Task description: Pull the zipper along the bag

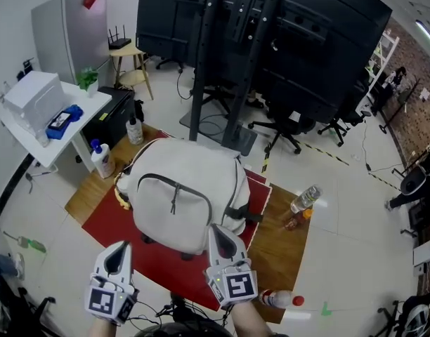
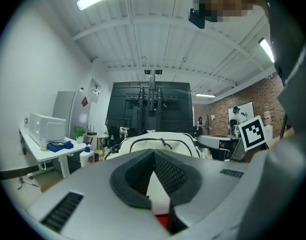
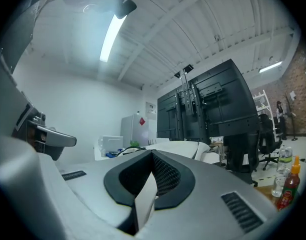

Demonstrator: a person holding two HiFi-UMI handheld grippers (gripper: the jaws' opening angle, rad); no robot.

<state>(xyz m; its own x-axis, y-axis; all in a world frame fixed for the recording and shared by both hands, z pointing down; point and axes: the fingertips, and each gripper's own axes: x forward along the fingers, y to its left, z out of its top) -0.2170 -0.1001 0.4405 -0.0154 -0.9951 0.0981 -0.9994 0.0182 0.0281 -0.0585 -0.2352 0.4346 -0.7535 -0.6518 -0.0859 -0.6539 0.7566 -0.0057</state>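
Observation:
A white backpack lies on a red mat on a wooden table. Its front pocket carries a dark curved zipper with a pull hanging down the middle. My left gripper is at the near left over the mat, short of the bag, shut and empty. Just at the bag's near edge, my right gripper is also shut with nothing in it. In the left gripper view the backpack lies straight beyond the closed jaws. The right gripper view shows the bag past the closed tips.
A clear bottle and a sauce bottle stand on the table's right side; a red-capped bottle lies near its front right. A soap pump bottle stands at the left. A black screen stand rises behind.

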